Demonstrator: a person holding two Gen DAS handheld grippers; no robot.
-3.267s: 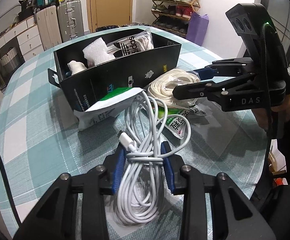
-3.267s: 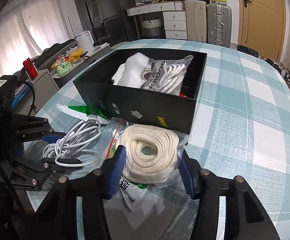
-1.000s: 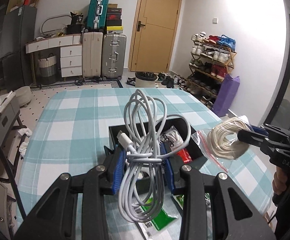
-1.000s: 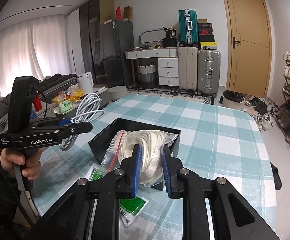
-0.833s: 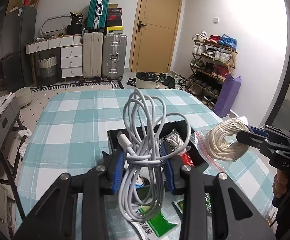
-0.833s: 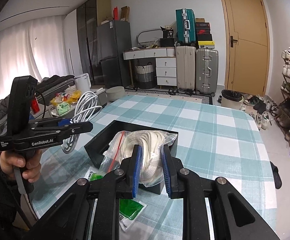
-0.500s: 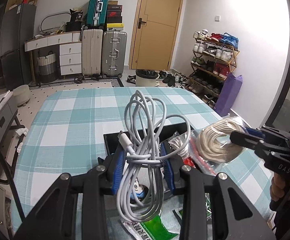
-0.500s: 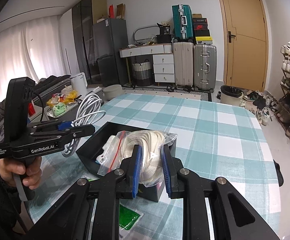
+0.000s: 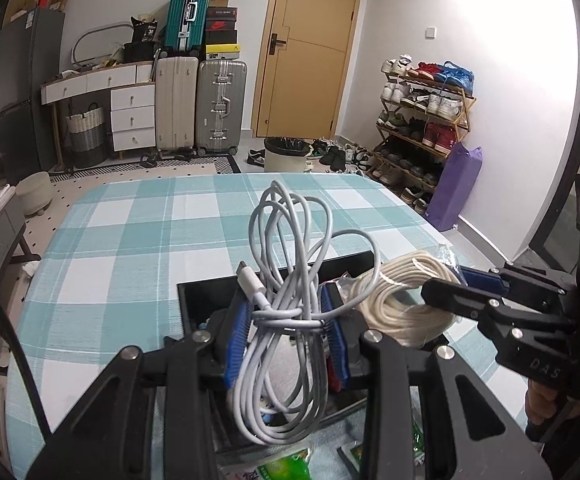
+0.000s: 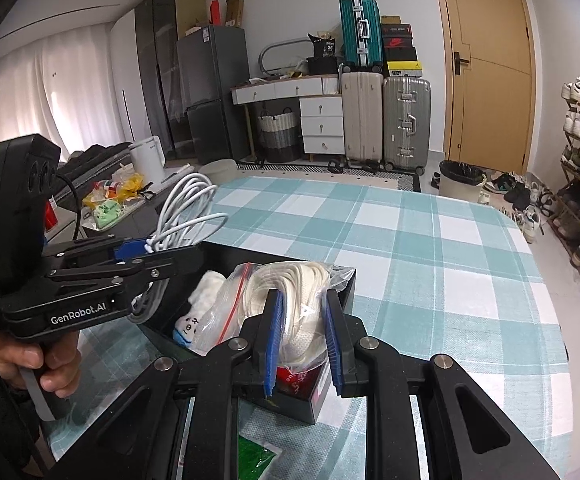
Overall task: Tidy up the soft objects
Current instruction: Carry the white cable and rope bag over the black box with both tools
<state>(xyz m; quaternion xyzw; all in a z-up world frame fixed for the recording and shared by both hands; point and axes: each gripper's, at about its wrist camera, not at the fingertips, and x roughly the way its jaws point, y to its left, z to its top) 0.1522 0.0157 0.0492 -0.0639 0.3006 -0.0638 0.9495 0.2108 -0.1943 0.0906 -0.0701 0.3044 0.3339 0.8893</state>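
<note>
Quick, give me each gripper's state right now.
Left gripper: shut on the white cable, over the black box.
Right gripper: shut on the bagged rope.

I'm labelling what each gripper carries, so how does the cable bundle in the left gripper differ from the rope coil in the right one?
The white charging cable is bare, thin and smooth, looped loosely with a plug showing. The cream rope coil is thicker, wound tightly and sealed in a clear zip bag. The left gripper pinches the cable at its wrapped middle; the right gripper squeezes the bagged rope. Both hang above the black box.
</note>
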